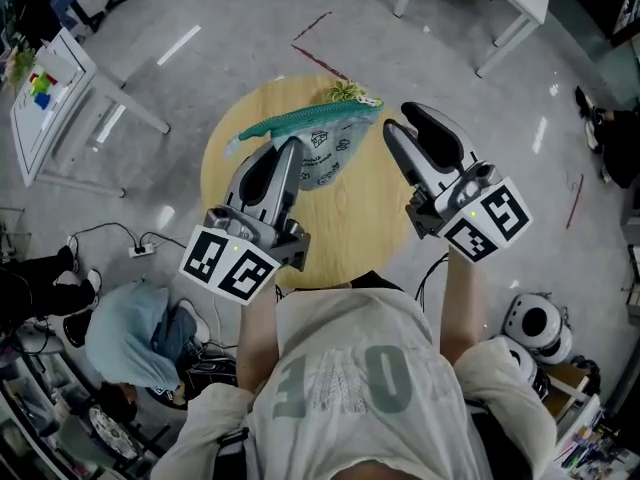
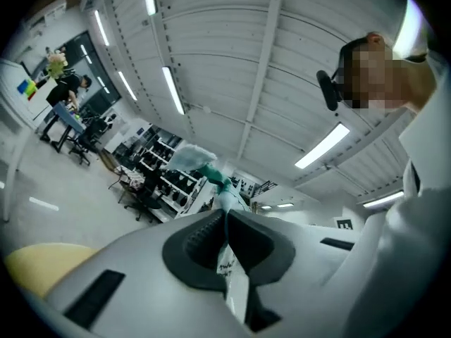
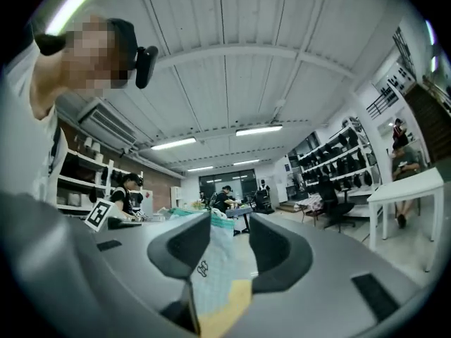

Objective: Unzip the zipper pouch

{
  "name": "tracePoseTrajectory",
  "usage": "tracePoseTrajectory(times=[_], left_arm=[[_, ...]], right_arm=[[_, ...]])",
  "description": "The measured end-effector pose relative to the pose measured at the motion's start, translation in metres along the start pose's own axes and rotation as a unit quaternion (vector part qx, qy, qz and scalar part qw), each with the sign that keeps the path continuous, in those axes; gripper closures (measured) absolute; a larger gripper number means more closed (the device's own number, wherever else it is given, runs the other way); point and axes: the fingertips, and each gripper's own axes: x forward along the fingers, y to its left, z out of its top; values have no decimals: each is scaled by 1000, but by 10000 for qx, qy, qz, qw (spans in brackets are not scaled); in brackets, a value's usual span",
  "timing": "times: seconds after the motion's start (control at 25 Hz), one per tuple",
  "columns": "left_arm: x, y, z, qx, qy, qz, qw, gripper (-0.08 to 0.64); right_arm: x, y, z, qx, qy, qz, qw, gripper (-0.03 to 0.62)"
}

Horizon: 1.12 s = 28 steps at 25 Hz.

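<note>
The zipper pouch (image 1: 318, 126) has a teal zip band along its top, a pale printed body and a green charm (image 1: 350, 95) at its right end. It is lifted at a slant over the round wooden table (image 1: 350, 218). My left gripper (image 1: 290, 148) is shut on the pouch's lower edge; in the left gripper view the pouch (image 2: 220, 189) runs up out of the closed left gripper (image 2: 225, 220). My right gripper (image 1: 405, 126) stands open just right of the pouch's right end. In the right gripper view the pouch (image 3: 215, 259) shows in the gap of the right gripper (image 3: 227, 241), unpressed.
A white table (image 1: 500, 8) stands at the back right and a white desk (image 1: 60, 98) with coloured blocks at the left. A person in a blue hood (image 1: 135, 333) sits low at the left, by cables on the floor. White headgear (image 1: 535, 323) lies at the right.
</note>
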Motion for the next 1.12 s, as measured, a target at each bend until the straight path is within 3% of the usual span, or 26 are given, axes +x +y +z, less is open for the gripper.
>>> tracePoseTrajectory(times=[0.04,0.16,0.24,0.48,0.68,0.76,0.92,1.12], left_arm=[[-2,6,2,-148,-53,165,9997,528],[-8,19,10,-485,-238,569,9969,529],[-8,21,11,-482,-251,686,9962,529],[-13,27,16,-386,-271,896,9949,529],[-13,22,21,-467,-368,831,9948,529],[-12,15,22,-472,-397,620,9962,529],[-9,-7,30,-749,-358,-415,9957,529],[-15,-26,43,-721,-222,-1532,9853,529]], right_arm=[[1,2,-1,-70,41,-133,9999,408],[3,21,-16,-414,362,-463,9974,376],[4,37,-34,-631,671,-532,9943,368],[12,68,-63,-15,778,-664,9948,347],[4,56,-70,-207,761,-1220,9894,336],[1,52,-72,47,704,-1117,9912,331],[-1,47,-74,825,469,-460,9944,329],[-1,45,-59,774,103,519,9956,303]])
